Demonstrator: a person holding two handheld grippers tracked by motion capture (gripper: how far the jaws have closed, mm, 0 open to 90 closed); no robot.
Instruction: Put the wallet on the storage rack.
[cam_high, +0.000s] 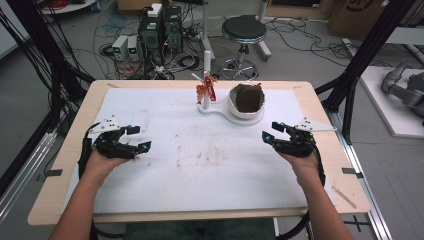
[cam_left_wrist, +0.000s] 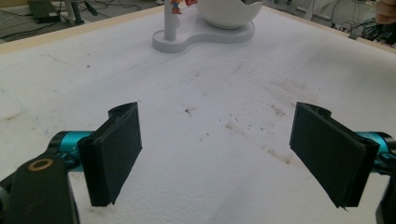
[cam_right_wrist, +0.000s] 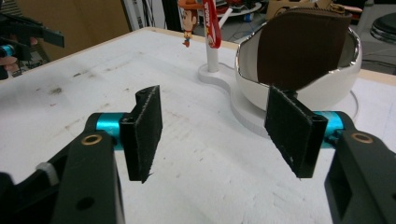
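A white stand (cam_high: 220, 109) sits at the far middle of the white mat, with a thin post (cam_high: 206, 82) and a round white bowl (cam_high: 246, 100) holding a brown wallet (cam_high: 248, 99). A small cowboy figure keychain (cam_high: 202, 91) with a red strap hangs on the post. My left gripper (cam_high: 138, 138) rests open at the mat's left, nothing between its pads (cam_left_wrist: 114, 151). My right gripper (cam_high: 272, 131) is open at the right, a short way in front of the bowl (cam_right_wrist: 299, 84) and wallet (cam_right_wrist: 301, 46). The keychain (cam_right_wrist: 189, 18) hangs beyond its left jaw.
The white mat (cam_high: 200, 155) covers most of the wooden table (cam_high: 75, 150) and bears faint brown stains in the middle. Behind the table stand a black stool (cam_high: 243, 31), computer cases (cam_high: 160, 27) and loose cables. Black frame posts (cam_high: 365, 55) flank the table.
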